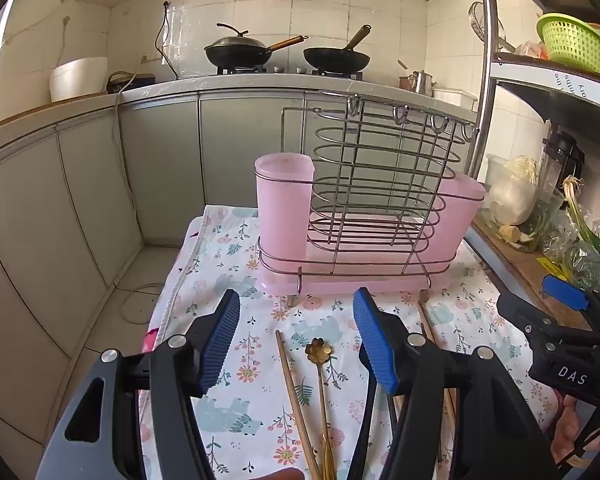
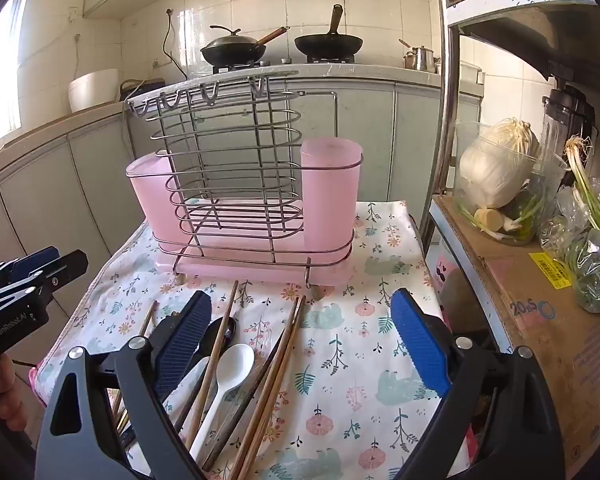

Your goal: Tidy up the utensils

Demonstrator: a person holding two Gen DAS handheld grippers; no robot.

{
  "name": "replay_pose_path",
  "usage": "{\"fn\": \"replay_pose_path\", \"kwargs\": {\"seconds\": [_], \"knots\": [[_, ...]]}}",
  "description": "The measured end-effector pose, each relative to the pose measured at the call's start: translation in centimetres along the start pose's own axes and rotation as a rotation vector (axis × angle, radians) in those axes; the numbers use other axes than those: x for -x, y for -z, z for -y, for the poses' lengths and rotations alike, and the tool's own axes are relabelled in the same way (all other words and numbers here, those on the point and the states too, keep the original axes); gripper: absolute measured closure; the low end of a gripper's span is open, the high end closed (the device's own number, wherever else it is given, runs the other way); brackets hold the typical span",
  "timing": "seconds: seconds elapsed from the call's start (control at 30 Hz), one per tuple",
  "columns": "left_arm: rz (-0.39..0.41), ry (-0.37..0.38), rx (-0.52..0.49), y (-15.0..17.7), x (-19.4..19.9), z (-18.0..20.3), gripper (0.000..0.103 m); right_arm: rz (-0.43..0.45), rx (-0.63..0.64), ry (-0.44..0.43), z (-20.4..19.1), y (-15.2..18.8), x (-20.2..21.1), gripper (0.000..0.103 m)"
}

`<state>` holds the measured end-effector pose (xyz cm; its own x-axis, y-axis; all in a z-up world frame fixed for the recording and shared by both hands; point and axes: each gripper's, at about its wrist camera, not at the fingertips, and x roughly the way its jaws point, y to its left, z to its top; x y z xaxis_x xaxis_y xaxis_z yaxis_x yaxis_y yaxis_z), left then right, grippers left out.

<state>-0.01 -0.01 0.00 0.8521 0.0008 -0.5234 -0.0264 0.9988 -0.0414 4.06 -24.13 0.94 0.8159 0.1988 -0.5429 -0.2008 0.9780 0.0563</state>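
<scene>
A: Both are spread wide with nothing between the pads. The left hand-held gripper (image 1: pixel 296 340) hovers over a wooden chopstick (image 1: pixel 294 396) and a gold flower-headed spoon (image 1: pixel 320 384). The right hand-held gripper (image 2: pixel 302 344) hangs above the main scatter: a white spoon (image 2: pixel 224 380), a dark spoon (image 2: pixel 220 332) and several brown chopsticks (image 2: pixel 276 372).

B: Where does it all go?

A: Into the rack (image 2: pixel 236 184), I'd judge. It stands at the far end of the counter (image 2: pixel 380 360), on the floral cloth, a wire basket with a pink cup (image 2: pixel 332 196) at each end. All look empty from here.

B: How do the utensils lie?

A: Long axes run roughly from the near edge toward the rack, fanned slightly. Both spoon bowls point at the rack, handles toward the person.

B: So how to pick well?

A: Take one piece at a time, pinching across the shaft near mid-length. The chopsticks overlap, so start with an outlying one. Then tip it upright and lower it handle-down into a cup.
</scene>
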Motion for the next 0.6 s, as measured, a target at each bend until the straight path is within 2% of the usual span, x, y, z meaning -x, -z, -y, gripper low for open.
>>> {"fn": "replay_pose_path", "kwargs": {"seconds": [0.6], "knots": [[0.004, 0.003, 0.007, -0.44, 0.44, 0.56, 0.044, -0.011, -0.005, -0.003, 0.04, 0.15, -0.22, 0.011]]}}
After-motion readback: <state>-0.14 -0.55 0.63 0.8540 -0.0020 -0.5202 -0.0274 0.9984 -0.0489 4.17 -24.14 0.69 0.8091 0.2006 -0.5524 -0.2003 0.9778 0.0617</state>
